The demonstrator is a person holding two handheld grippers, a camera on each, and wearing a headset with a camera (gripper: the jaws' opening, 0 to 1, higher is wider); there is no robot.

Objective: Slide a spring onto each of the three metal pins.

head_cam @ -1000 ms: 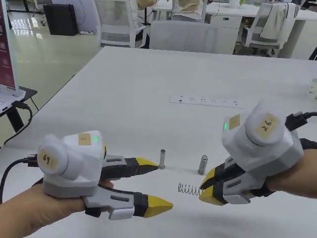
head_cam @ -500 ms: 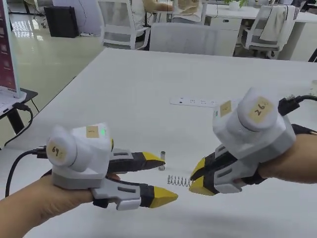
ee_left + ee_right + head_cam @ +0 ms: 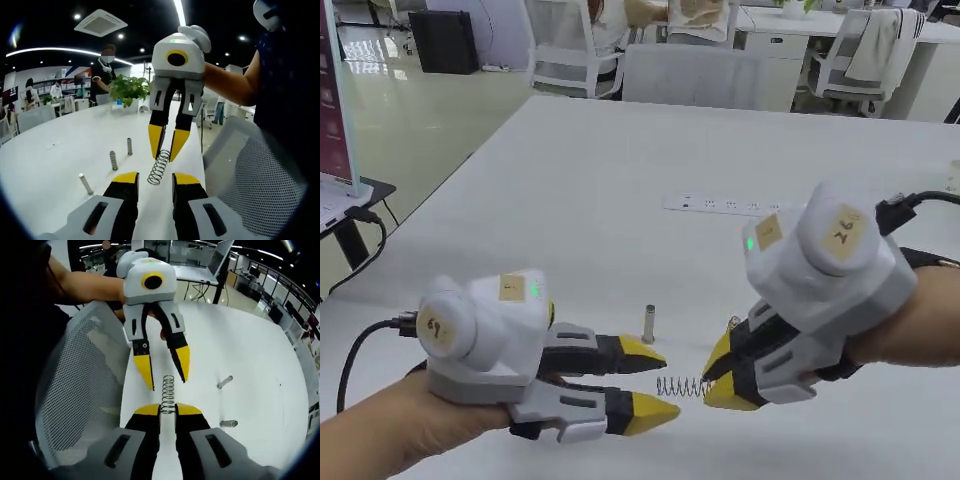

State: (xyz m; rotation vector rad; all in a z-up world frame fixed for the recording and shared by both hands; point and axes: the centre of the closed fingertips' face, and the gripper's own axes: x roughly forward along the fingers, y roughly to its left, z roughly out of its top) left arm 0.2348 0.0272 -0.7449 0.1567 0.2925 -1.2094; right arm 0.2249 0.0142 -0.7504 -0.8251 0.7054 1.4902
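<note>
Thin silver wire spring point(image 3: 682, 386) is pinched by one end in the R tongs point(image 3: 718, 378), jaws nearly closed on it. Its free end pokes btw the jaws of the L tongs point(image 3: 665, 385), which are wide open w/ nothing held. Bare silver metal pin point(image 3: 648, 324) stands just behind on the white surface point(image 3: 620, 200).

White tabletop point(image 3: 570, 180) with a white power strip point(image 3: 725, 206) lying flat near its middle. A grey chair point(image 3: 695, 75) stands just beyond the tabletop's far edge. A mesh chair point(image 3: 82, 385) stands against one side. A leafy plant point(image 3: 129, 89) is at one end, with a person point(image 3: 102, 70) standing beside it.
</note>
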